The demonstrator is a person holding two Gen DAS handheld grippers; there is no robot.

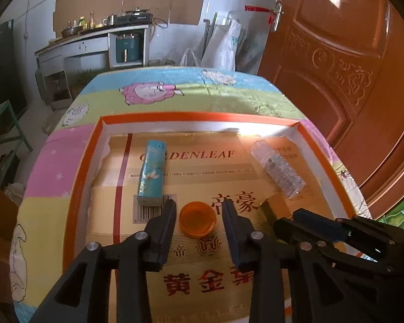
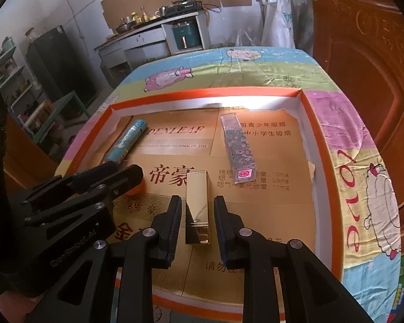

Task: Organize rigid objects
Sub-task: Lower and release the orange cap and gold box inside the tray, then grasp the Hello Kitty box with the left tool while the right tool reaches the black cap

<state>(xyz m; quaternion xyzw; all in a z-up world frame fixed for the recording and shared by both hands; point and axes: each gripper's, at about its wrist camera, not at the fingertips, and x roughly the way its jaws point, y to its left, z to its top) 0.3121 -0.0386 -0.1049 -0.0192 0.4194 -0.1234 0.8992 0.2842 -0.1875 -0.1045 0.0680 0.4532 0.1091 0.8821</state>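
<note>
A shallow orange-rimmed box (image 1: 80, 167) lined with gold cardboard lies on the table. In the left wrist view my left gripper (image 1: 200, 210) is open, its jaws on either side of a small orange cup (image 1: 197, 218) without touching it. A teal packet (image 1: 151, 172) lies beyond it, and a clear patterned case (image 1: 278, 171) lies at the right. In the right wrist view my right gripper (image 2: 198, 204) is open around a gold rectangular box (image 2: 197, 204), with gaps on both sides. The teal packet (image 2: 126, 141) and the clear case (image 2: 238, 148) lie farther back.
The table wears a pastel sheep-print cloth (image 1: 175, 91). A brown wooden door (image 1: 336, 62) stands close on the right. A kitchen counter (image 1: 94, 32) and a green stool (image 2: 67, 105) stand beyond the table. The other gripper (image 2: 80, 191) sits close at the left in the right wrist view.
</note>
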